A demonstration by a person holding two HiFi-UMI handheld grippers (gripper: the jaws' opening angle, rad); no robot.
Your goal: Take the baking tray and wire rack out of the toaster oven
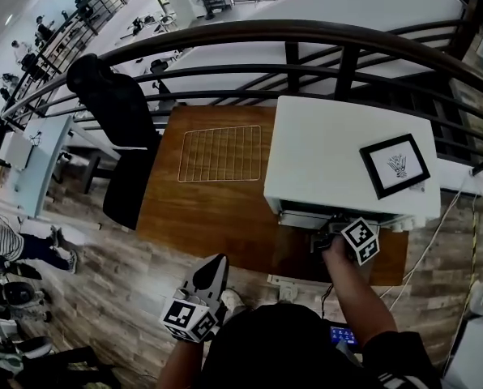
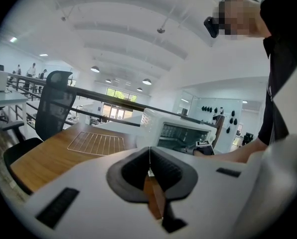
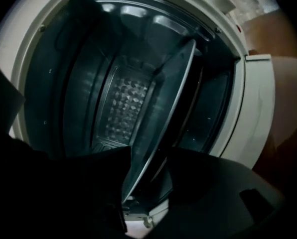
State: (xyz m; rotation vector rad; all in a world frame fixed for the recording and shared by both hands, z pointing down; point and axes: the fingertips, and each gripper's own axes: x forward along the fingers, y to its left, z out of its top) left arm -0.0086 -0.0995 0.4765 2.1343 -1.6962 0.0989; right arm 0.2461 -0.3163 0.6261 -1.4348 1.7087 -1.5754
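Note:
The white toaster oven (image 1: pixel 347 160) stands on the right of the wooden table (image 1: pixel 201 217); it also shows in the left gripper view (image 2: pixel 181 131). The wire rack (image 1: pixel 220 153) lies flat on the table to its left (image 2: pixel 96 143). My right gripper (image 1: pixel 332 235) is at the oven's open front. Inside, the dark baking tray (image 3: pixel 161 118) shows edge-on because the camera is rolled. Its front rim runs through the gap of my right gripper (image 3: pixel 148 156), whose jaws stand apart. My left gripper (image 2: pixel 149 171) is shut and empty, held low near my body (image 1: pixel 205 286).
A framed picture (image 1: pixel 394 164) lies on the oven's top. A black office chair (image 1: pixel 120 128) stands at the table's left end. A dark railing (image 1: pixel 306 35) runs behind the table. The oven door (image 3: pixel 258 108) hangs open beside my right gripper.

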